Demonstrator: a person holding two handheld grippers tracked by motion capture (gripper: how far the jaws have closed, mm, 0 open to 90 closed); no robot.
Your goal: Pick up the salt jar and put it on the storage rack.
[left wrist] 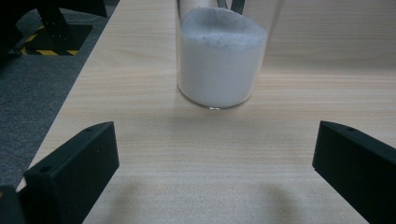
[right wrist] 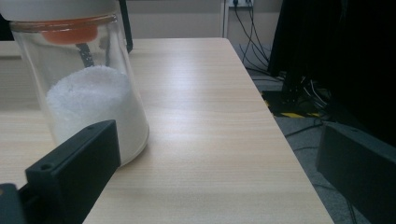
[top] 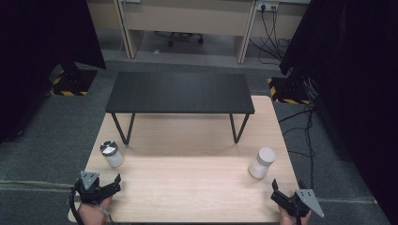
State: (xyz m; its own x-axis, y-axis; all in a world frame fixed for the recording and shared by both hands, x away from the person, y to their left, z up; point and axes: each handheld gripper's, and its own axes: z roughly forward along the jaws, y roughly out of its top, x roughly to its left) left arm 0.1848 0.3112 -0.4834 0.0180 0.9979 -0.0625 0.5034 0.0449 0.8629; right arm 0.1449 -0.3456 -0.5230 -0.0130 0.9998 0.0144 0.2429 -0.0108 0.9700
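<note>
A glass jar with a silver lid (top: 111,153) stands at the table's left, partly full of white powder (left wrist: 219,65). My left gripper (top: 111,186) sits just short of it near the front left corner, open, jaws wide and bare (left wrist: 215,168). At the right stands a second jar with a white lid (top: 262,162), also holding white powder (right wrist: 91,100), with an orange part under its lid. My right gripper (top: 278,196) is open at the front right corner; the jar stands just beyond its left jaw, not between the jaws (right wrist: 219,172).
A low black bench (top: 180,92) with thin metal legs stands across the far half of the wooden table (top: 187,187). Black curtains hang at both sides. Cables lie on the grey floor to the right (top: 305,126).
</note>
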